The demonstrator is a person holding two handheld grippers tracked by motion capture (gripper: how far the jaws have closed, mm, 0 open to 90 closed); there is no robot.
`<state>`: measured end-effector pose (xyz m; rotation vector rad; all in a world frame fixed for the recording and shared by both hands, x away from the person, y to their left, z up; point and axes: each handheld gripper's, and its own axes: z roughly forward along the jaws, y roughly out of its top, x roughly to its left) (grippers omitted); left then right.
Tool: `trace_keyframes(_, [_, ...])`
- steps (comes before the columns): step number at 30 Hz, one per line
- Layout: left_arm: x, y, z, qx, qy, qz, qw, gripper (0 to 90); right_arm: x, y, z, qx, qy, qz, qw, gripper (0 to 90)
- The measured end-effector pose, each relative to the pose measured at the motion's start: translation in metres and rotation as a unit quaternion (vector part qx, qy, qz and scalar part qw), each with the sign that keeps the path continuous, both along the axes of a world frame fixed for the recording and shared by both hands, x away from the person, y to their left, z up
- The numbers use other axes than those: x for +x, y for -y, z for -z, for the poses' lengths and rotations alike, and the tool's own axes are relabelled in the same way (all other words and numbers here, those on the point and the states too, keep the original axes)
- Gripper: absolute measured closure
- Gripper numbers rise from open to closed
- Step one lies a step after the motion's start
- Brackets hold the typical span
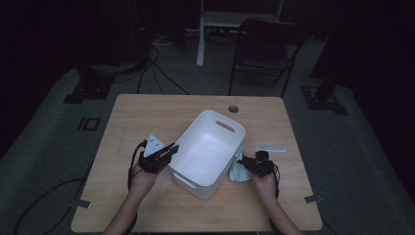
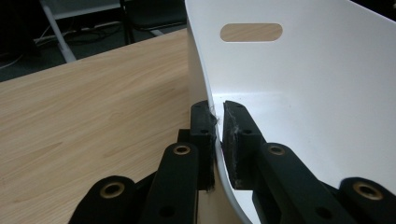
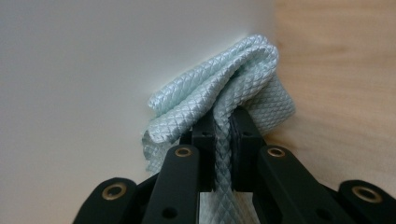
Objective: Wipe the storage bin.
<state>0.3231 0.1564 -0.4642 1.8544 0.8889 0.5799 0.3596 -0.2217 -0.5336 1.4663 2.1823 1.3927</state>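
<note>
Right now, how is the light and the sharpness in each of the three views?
High view: dim, the room behind the table nearly black, the white bin brightest. Left gripper view: even light, the bin wall slightly washed out, the left gripper close and a little soft. Right gripper view: the pale green cloth sharp, its weave clear, the bin wall behind it a featureless grey.

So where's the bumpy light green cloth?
In the high view, the light green quilted cloth sits right of the white plastic bin, pinched by the right gripper.
</note>
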Motion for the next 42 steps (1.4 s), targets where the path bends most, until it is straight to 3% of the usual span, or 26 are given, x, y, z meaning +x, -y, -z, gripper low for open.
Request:
trace_keyframes(4, [0.000,0.001,0.000,0.001,0.003,-0.004,1.0000,82.6,0.006,-0.001,0.013,-0.016,-0.021,0.006,0.9996,82.9])
trace_keyframes(9, [0.000,0.002,0.000,0.000,0.001,-0.008,1.0000,82.7,0.002,-0.002,0.010,-0.010,-0.022,0.005,0.9997,83.2])
trace_keyframes(13, [-0.002,0.004,0.000,-0.002,-0.001,-0.018,0.9998,82.6,-0.017,-0.004,-0.011,0.030,0.015,-0.021,0.9992,83.1])
trace_keyframes(15, [-0.002,0.004,0.000,-0.002,-0.001,-0.021,0.9998,82.7,-0.029,-0.005,-0.027,0.051,0.047,-0.040,0.9968,83.1])
trace_keyframes(18, [-0.002,0.006,0.000,0.002,0.000,-0.020,0.9998,82.7,-0.045,-0.008,-0.048,0.081,0.093,-0.061,0.9905,83.0])
trace_keyframes(21, [-0.002,0.005,0.000,-0.001,0.000,-0.016,0.9999,83.0,-0.051,-0.011,-0.050,0.077,0.111,-0.058,0.9891,83.1])
trace_keyframes(23, [-0.003,0.006,0.000,0.006,0.002,-0.015,0.9999,83.0,-0.046,-0.010,-0.045,0.078,0.091,-0.052,0.9914,83.1])
trace_keyframes(25, [-0.003,0.007,0.000,0.007,0.003,-0.013,0.9999,83.0,-0.041,-0.011,-0.037,0.053,0.076,-0.040,0.9949,83.1])
trace_keyframes(27, [-0.003,0.008,-0.001,0.011,0.005,-0.013,0.9998,83.0,-0.036,-0.010,-0.026,0.044,0.056,-0.034,0.9969,83.1])
trace_keyframes(28, [-0.003,0.008,-0.001,0.011,0.005,-0.013,0.9998,82.9,-0.036,-0.010,-0.026,0.044,0.056,-0.034,0.9969,83.1])
trace_keyframes(31, [-0.003,0.008,-0.001,0.011,0.003,-0.016,0.9998,83.0,-0.025,-0.010,-0.010,0.021,0.021,-0.024,0.9993,83.1])
trace_keyframes(34, [-0.003,0.008,0.000,0.007,0.001,-0.020,0.9998,83.0,-0.015,-0.009,0.006,0.010,-0.014,-0.019,0.9997,83.1])
trace_keyframes(36, [-0.004,0.008,0.000,0.006,0.001,-0.023,0.9997,82.9,-0.011,-0.008,0.013,0.021,-0.029,-0.017,0.9992,83.1])
trace_keyframes(42, [-0.004,0.009,-0.001,0.005,-0.001,-0.033,0.9994,82.8,-0.018,-0.013,0.004,-0.004,-0.011,-0.017,0.9998,83.2])
